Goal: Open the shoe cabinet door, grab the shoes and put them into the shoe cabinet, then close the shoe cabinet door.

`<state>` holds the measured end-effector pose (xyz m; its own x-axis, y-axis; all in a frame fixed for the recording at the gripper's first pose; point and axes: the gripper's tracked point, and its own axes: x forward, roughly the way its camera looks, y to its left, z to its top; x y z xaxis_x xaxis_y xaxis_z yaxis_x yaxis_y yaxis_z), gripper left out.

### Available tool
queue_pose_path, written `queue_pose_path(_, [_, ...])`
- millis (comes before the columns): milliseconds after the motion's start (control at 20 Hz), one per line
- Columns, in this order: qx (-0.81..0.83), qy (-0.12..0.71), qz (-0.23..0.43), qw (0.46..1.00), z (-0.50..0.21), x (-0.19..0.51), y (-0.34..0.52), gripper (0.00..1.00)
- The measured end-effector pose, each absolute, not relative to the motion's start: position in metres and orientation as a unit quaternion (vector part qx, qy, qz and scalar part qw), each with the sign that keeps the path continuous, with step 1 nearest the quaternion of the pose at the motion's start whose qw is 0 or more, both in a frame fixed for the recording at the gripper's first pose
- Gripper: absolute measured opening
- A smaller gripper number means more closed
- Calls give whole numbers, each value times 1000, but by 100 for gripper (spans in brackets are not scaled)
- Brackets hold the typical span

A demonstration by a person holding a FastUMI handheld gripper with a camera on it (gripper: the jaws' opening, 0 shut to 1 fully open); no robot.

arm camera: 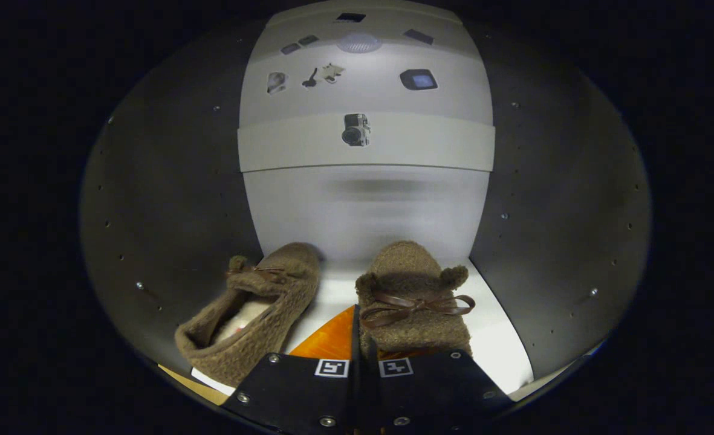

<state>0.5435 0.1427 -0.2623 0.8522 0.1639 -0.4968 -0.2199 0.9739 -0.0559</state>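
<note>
Inside the cabinet (169,199), dark side walls flank a white floor and pale back wall, where two brown shoes point toes inward: the left shoe (254,308) angled rightward, the right shoe (414,302) lying straight ahead, its heel apparently pinched by the narrowed gripper (363,368).

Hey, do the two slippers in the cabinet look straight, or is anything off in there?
The left slipper sits askew, toe angled toward the right slipper, which points straight at the back wall. The gripper looks shut at the right slipper's heel, an orange finger showing beside it. Nothing spilled or damaged.
</note>
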Motion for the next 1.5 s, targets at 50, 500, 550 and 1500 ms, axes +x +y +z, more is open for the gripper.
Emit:
queue_pose_path(50, [-57, 253, 105, 960, -266, 553, 144, 4])
queue_pose_path(500, [-5, 275, 124, 954, -286, 567, 151, 12])
queue_pose_path(550, [-8, 274, 123, 954, -285, 566, 151, 13])
queue_pose_path(1500, [-13, 210, 48, 976, -187, 402, 125, 86])
